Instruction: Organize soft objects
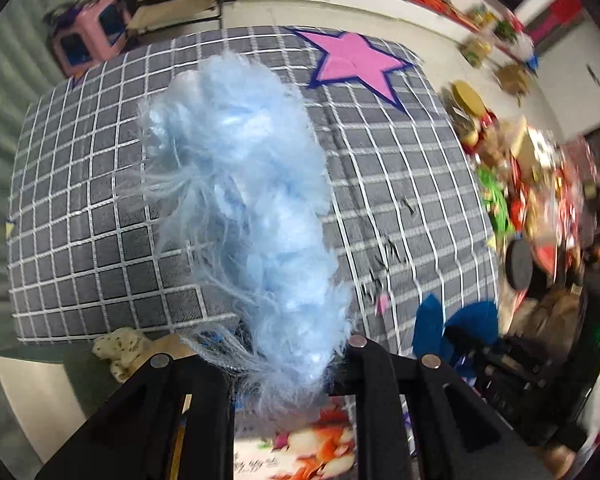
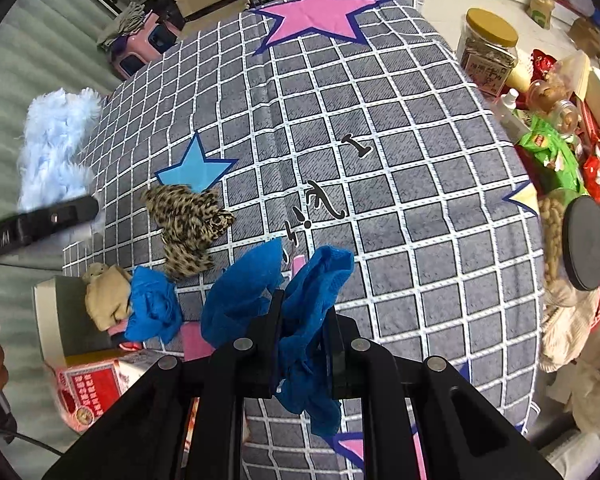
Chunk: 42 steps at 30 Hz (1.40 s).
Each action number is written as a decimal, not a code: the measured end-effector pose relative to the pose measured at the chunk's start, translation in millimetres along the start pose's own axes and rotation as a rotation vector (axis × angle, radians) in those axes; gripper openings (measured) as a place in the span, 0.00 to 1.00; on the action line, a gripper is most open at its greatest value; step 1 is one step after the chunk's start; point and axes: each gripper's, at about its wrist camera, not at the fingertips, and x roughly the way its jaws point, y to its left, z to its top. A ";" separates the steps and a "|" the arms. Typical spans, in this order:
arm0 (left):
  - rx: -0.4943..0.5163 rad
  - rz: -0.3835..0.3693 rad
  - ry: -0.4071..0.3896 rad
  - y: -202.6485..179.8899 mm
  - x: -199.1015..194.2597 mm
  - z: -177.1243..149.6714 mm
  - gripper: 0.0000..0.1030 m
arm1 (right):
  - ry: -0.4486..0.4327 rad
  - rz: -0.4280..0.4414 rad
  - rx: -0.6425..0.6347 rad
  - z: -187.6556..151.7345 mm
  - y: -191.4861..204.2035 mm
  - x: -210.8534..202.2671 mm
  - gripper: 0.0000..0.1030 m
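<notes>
Above the checked quilt [image 2: 400, 184], both my grippers hold soft things.
My left gripper [image 1: 284, 364] is clamped on a fluffy pale-blue piece [image 1: 244, 200]; my right gripper [image 2: 302, 344] pinches a blue mesh cloth [image 2: 316, 300]. On the quilt lie a leopard-print cloth [image 2: 188, 220] and, near its edge, another blue cloth [image 2: 152, 308].

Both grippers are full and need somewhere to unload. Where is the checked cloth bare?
Bare: the wide stretch of checked cloth between pink star and black scribbles. Crowded: near-left corner, with leopard-print piece and blue piece.
</notes>
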 end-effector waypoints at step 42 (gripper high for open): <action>-0.009 0.131 -0.096 170.8 -118.3 -259.1 0.18 | -0.082 0.019 -0.274 -146.0 275.9 -36.0 0.16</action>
